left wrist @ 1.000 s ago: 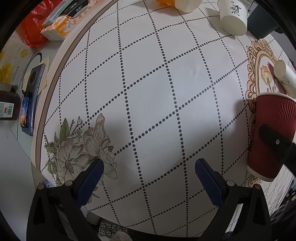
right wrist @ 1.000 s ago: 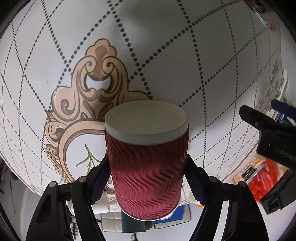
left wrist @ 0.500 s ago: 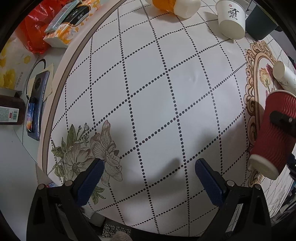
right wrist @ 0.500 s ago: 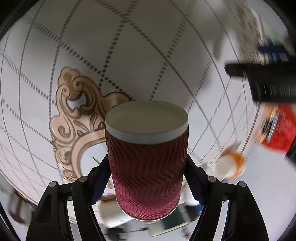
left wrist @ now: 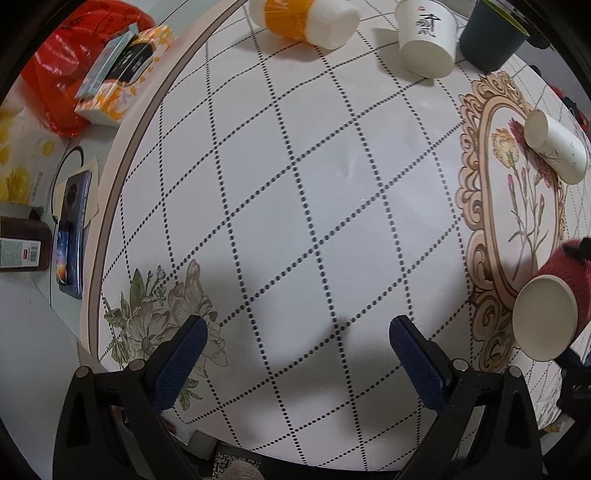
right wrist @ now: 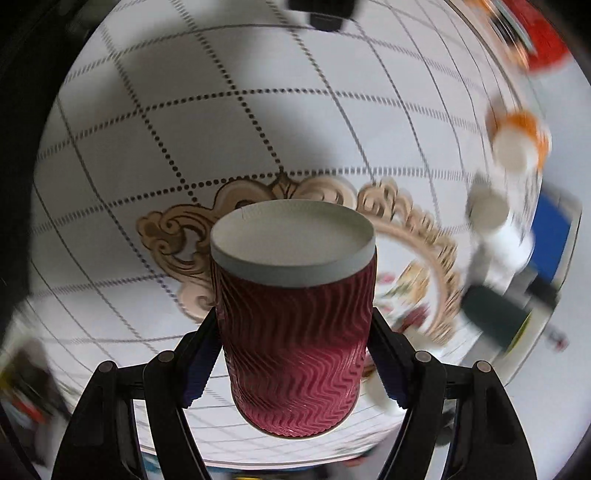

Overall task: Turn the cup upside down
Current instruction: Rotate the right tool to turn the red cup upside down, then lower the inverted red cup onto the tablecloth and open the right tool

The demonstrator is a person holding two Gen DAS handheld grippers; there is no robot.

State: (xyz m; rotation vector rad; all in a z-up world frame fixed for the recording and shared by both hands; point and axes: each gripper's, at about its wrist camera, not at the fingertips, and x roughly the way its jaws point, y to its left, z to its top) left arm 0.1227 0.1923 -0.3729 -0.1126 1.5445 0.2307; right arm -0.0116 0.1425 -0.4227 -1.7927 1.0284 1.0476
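A red ripple-walled paper cup [right wrist: 295, 325] sits clamped between the two fingers of the right gripper [right wrist: 293, 354], its white flat base turned toward the camera and away from the fingers. The cup hangs in the air above a round table [left wrist: 295, 184] covered in a white cloth with a dotted diamond grid and a tan scrolled frame [right wrist: 184, 236] printed on it. In the left wrist view the same cup [left wrist: 554, 295] appears at the far right edge, tilted, with its pale base facing the lens, over the printed frame [left wrist: 476, 206] with its flower sprig.

The left gripper [left wrist: 295, 347] hovers over the cloth with its blue-padded fingers spread wide and nothing between them, beside a printed grey-green flower [left wrist: 159, 321].

Farther across the table lie an orange-banded white cup [left wrist: 303, 18] on its side, a white paper cup [left wrist: 424, 40] with black lettering, a dark green cup [left wrist: 491, 37] and another white cup [left wrist: 554, 147] lying on the frame. Off the table's edge sit a phone [left wrist: 70, 236], a red plastic bag [left wrist: 62, 66] and a yellow tissue pack [left wrist: 122, 81].
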